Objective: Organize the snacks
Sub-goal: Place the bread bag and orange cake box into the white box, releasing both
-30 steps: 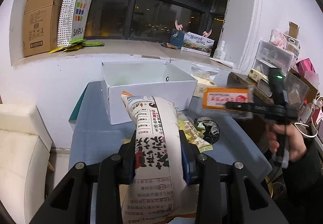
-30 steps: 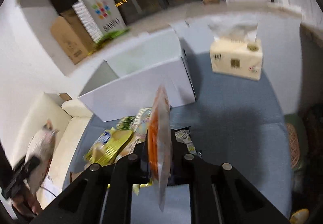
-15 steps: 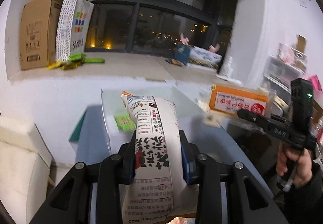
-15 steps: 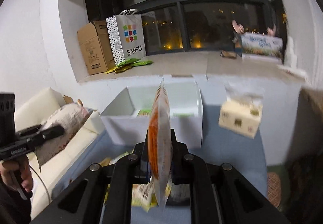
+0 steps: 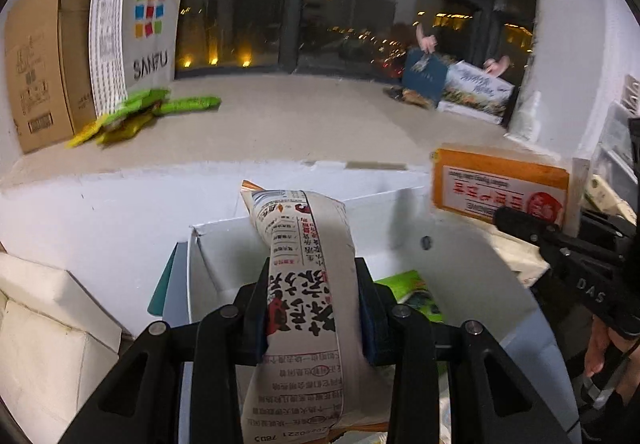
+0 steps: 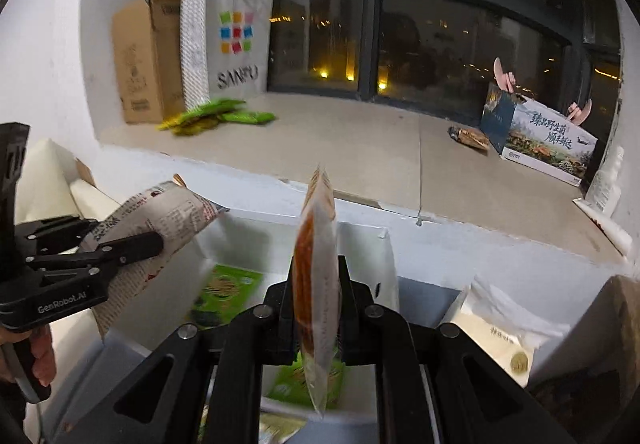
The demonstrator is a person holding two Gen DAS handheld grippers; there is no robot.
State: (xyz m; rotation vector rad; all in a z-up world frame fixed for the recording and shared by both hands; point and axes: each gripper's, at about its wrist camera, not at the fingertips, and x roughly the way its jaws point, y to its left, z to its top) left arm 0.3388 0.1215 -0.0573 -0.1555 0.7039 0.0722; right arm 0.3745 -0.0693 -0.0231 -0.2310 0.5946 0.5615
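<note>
Left gripper (image 5: 314,308) clamps a newsprint-patterned snack bag (image 5: 308,268); right gripper (image 6: 316,308) pinches an orange packet (image 6: 316,284), both above the white box (image 6: 384,244) holding green packets (image 6: 224,292); neither dropped yet.

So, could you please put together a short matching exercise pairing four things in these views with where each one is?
Things:
1. newsprint-pattern snack bag
2. orange snack packet
3. green snack packet
4. SANFU shopping bag

Places:
A. lying inside the white box
B. standing on the window ledge beside a cardboard box
C. clamped in the left tool
D. clamped in the right tool

Pairs: 1-C, 2-D, 3-A, 4-B
</note>
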